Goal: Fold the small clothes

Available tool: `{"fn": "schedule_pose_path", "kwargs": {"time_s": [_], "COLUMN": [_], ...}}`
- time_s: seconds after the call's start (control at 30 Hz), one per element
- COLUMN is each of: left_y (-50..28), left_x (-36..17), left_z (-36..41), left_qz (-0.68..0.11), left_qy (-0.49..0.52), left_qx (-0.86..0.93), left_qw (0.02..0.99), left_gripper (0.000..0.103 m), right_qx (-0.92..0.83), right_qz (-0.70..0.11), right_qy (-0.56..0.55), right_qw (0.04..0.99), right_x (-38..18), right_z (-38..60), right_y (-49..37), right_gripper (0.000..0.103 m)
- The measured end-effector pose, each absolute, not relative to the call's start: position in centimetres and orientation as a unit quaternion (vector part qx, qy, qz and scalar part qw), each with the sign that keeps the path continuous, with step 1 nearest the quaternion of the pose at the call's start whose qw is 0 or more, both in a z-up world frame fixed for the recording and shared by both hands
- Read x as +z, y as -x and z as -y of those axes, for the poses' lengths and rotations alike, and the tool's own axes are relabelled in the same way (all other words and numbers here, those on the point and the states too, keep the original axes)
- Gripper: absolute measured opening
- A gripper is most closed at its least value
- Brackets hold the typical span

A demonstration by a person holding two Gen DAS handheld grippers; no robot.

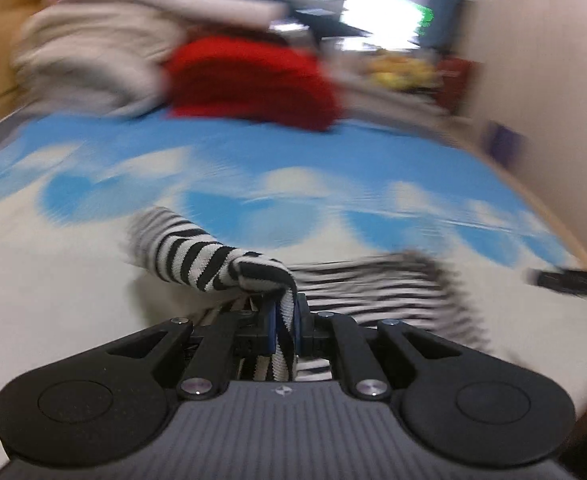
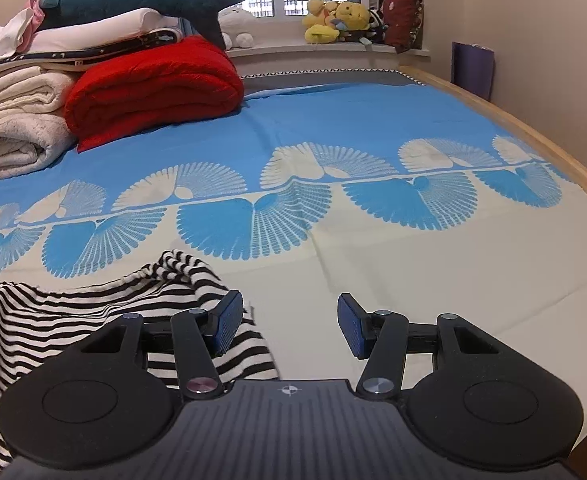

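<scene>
The striped garment [image 1: 221,256], black and white, lies on the cream part of the bedspread [image 2: 413,280], on the near side of the band of blue and cream fan shapes that crosses the bed. My left tool [image 1: 283,320] is pressed together on a bunched fold of it: the cloth runs down between the two blue pads [image 1: 270,320] and a striped tube of fabric, perhaps a sleeve, rises from the pinch and trails off to the left above the bedspread. The left wrist view is heavily smeared, so the rest of the garment beyond the pinch shows only as a streaked striped patch to the right of the tool, and a dark blurred shape at the right edge I cannot identify. In the right wrist view the garment [image 2: 53,320] is sharp: it spreads rumpled over the cream cloth to the left of my right tool [image 2: 289,324], with a raised crumpled ridge at its far edge just short of the fan band. My right tool is spread wide and grips nothing; its left pad [image 2: 227,322] sits over the garment's right-hand edge, though I cannot tell whether it touches the cloth, and its right pad is over bare cream bedspread. Well beyond the fan band, on the blue half of the bed, a folded red blanket [image 2: 153,84] lies against a stack of pale folded towels and linens [image 2: 13,128] to its left, with a dark plush shark [image 2: 141,4] on top of the stack. Yellow soft toys [image 2: 337,18] sit on the window sill behind the bed.
</scene>
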State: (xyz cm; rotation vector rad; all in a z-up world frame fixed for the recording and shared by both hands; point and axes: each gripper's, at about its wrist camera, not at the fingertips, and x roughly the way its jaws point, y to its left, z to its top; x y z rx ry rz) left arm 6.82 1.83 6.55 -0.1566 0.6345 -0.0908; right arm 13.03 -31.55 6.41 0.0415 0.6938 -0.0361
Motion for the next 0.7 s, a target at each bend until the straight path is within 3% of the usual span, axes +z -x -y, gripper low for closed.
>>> {"fn": "schedule_pose_path", "kwargs": {"time_s": [0.17, 0.3, 0.33, 0.4, 0.47, 0.6, 0.7], "left_y": [-6.4, -7.2, -7.6, -8.4, -9.0, -10.4, -11.1], "left_x": [4.9, 1.1, 0.6, 0.7, 1.8, 3.1, 2.4], "left_z": [9.1, 12.7, 12.6, 11.7, 9.6, 3.8, 0.7], "left_qz": [-0.300, -0.373, -0.394, -0.409, -0.396, -0.382, -0.395], "left_qy": [-0.002, -0.002, 0.010, 0.036, 0.078, 0.161, 0.159], "left_qx": [-0.224, -0.314, -0.319, -0.312, -0.296, -0.232, -0.142], "left_qw": [0.927, 0.873, 0.862, 0.857, 0.866, 0.880, 0.893], "left_gripper": [0.003, 0.005, 0.006, 0.018, 0.042, 0.044, 0.044], "right_qx": [-0.027, -0.025, -0.021, -0.006, 0.027, 0.090, 0.135], "right_qz": [-0.341, -0.337, -0.338, -0.340, -0.352, -0.390, -0.410], "right_qy": [-0.027, -0.039, -0.045, -0.056, -0.078, -0.123, -0.146], "right_qw": [0.939, 0.940, 0.940, 0.939, 0.932, 0.908, 0.890], "right_x": [6.4, 6.6, 6.6, 6.6, 6.4, 5.5, 4.9], "right_z": [32.5, 32.8, 32.7, 32.5, 32.1, 30.6, 28.6], "right_y": [-12.7, -12.6, -12.6, -12.7, -13.1, -14.4, -15.5], "right_gripper": [0.054, 0.054, 0.054, 0.054, 0.054, 0.055, 0.056]}}
